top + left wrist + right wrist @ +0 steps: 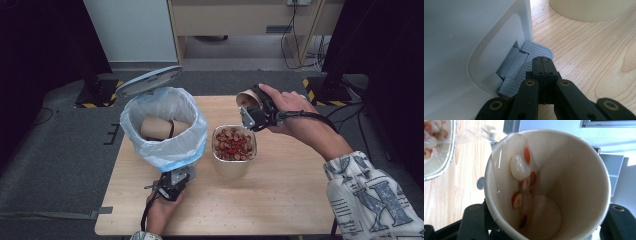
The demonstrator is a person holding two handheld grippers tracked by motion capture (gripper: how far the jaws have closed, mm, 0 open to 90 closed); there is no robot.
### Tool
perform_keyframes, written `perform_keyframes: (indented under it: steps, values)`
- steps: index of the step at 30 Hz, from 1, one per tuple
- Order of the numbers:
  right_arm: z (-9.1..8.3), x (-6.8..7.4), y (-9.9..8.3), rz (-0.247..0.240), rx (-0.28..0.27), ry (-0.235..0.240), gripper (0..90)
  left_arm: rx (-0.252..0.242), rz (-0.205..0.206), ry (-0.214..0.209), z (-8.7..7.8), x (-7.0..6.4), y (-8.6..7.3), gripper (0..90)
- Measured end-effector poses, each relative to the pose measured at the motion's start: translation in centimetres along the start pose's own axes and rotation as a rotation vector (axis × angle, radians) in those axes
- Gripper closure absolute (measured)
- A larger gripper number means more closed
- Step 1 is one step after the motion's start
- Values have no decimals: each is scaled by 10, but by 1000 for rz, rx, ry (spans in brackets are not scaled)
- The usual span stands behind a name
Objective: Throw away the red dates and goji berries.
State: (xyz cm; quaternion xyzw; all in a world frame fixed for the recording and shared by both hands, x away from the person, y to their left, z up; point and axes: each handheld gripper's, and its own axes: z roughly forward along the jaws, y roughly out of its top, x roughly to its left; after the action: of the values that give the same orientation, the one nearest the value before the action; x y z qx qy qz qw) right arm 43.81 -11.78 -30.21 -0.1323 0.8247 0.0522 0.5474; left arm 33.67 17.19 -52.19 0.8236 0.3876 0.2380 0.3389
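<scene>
1. The foil container (234, 145) of red and pale food pieces sat on the wooden table (280, 200) and serves here as the landmark.
2. The right gripper (252, 111) was held above and just behind the container's far right corner. The person's right hand (292, 115) wrapped it from the right, with the forearm running back toward the patterned sleeve (370, 200).
3. Its jaws were clamped on a paper cup (247, 99), which was tipped with its mouth turned toward the container.
4. In the right gripper view the paper cup (564, 182) was seen from its open end. A few red and pale pieces (520, 167) and a film of clear liquid clung to its lower inner wall, and the container's rim (439, 170) lay beyond at the upper left.
5. Left of the container stood a white pedal bin (165, 125) lined with a pale bag, its lid (149, 80) raised. Paper cups (155, 127) lay inside.
6. The left gripper (172, 185) was low at the bin's near base, left of and nearer than the container, with the left hand (160, 212) behind it at the table's near edge.
7. In the left gripper view its jaws were pressed fully together with nothing between them, the tips resting on the bin's grey ribbed pedal (534, 51).
</scene>
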Motion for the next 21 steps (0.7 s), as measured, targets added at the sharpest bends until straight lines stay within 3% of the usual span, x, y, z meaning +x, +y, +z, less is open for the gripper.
perform_keyframes:
  steps: [3,7,21]
  values:
    - [2,2,0,-35,25,-9,357,0,-1,0,0,0,0,900]
    - [2,-2,-1,-39,38,-26,357,0,-2,0,0,0,0,900]
    - [1,1,2,-56,33,-14,356,0,-1,-1,0,0,0,900]
